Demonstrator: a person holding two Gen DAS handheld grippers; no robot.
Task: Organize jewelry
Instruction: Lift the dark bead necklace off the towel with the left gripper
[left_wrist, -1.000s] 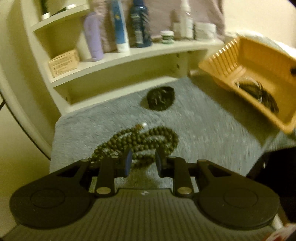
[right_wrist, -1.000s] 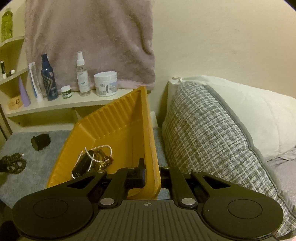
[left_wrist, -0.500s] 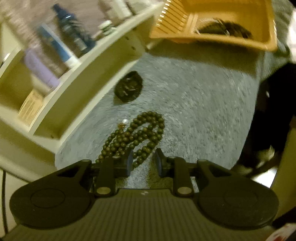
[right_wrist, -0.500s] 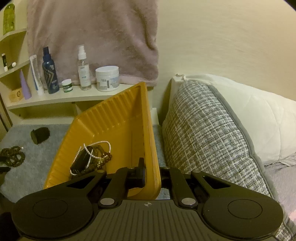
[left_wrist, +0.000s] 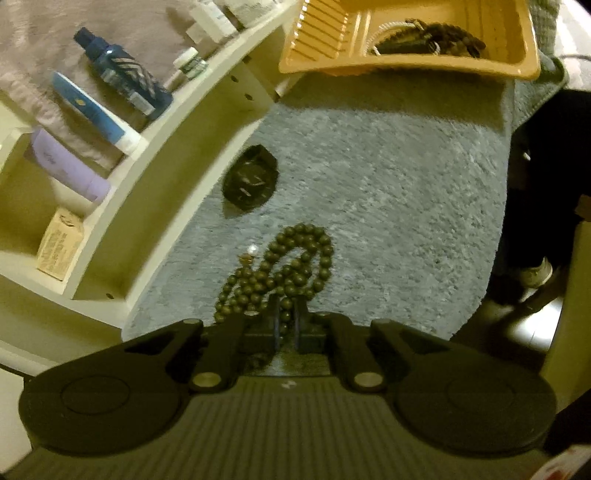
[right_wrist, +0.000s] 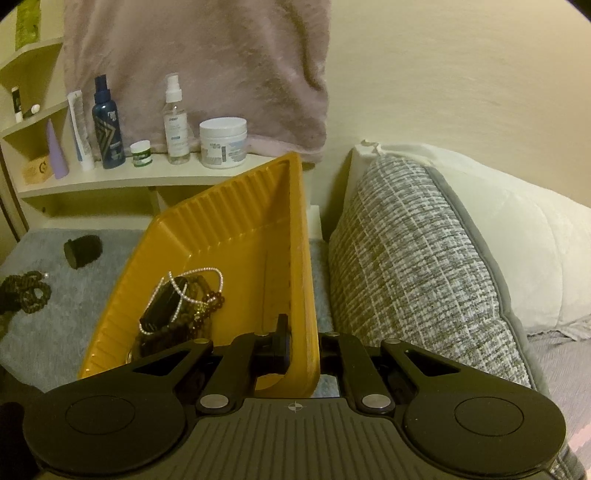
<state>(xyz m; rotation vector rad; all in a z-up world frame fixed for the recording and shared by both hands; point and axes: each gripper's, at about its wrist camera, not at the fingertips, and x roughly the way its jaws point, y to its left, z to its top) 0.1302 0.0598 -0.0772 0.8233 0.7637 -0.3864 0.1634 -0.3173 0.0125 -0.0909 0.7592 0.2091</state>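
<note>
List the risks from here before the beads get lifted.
The left gripper pinches only one strand of the bead necklace; the loose loops may snag the grey mat or slip out. The right gripper holds the yellow tray tilted by one wall, so the jewelry pile could slide.

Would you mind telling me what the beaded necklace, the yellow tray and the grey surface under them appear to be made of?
Beaded necklace: round, matte, dark olive-brown beads, probably wood or stone; it cannot be settled from the look alone. Yellow tray: moulded plastic, smooth with a slight sheen and ribbed walls. Grey surface: soft textile, like a plush mat or towel, judging by its fuzzy, mottled nap.
</note>
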